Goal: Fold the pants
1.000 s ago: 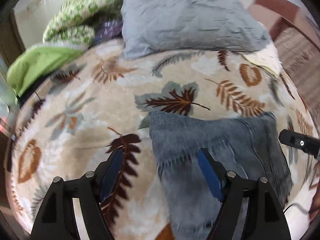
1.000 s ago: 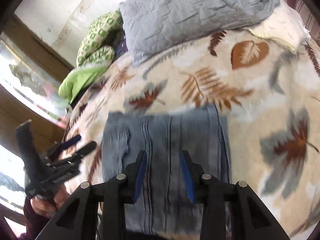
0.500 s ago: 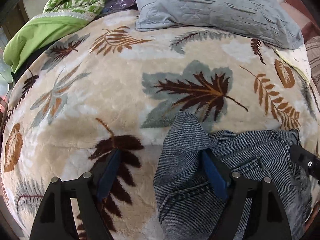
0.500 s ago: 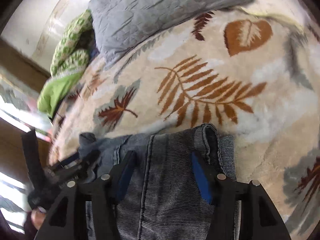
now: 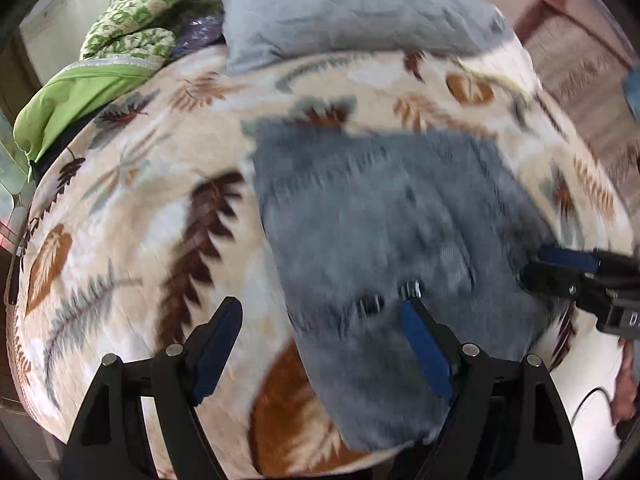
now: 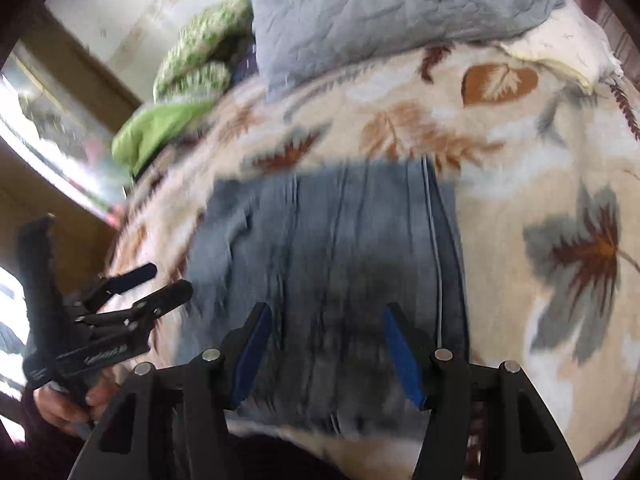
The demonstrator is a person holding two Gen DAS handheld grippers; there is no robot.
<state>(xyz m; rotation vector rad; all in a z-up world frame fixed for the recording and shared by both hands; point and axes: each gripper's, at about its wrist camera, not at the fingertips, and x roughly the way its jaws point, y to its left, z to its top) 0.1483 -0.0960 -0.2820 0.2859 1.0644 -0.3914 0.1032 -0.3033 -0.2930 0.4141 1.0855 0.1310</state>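
A pair of blue-grey denim pants (image 5: 384,248), folded into a rough rectangle, is seen lying flat on a cream plush blanket printed with brown and grey leaves (image 5: 132,216), which covers a bed. In the left wrist view the pants fill the centre and lower right of the frame; in the right wrist view they (image 6: 332,260) occupy the centre and lower middle, with seams running up and down the cloth. Both views are blurred.

The left gripper (image 5: 320,344) is shown at the bottom of its own frame with blue-padded jaws spread wide; the left edge of the pants lies below the gap, but nothing is pinched and the pads press on no cloth. The same gripper (image 6: 154,286) appears at the lower left of the right wrist view, held in a hand (image 6: 68,408), beside the pants' left edge.

The right gripper (image 6: 328,344) is seen at the bottom of its frame, over the denim, with jaws parted, having just been opening, and nothing is clamped between them. It (image 5: 560,268) enters the left wrist view from the right edge, at the right border of the pants.

Toward the top of both frames a grey quilted pillow (image 5: 344,8) is laid on the blanket, and a green-and-white patterned cloth (image 5: 148,28) and a lime-green cloth (image 5: 76,96) are bunched at the upper left.
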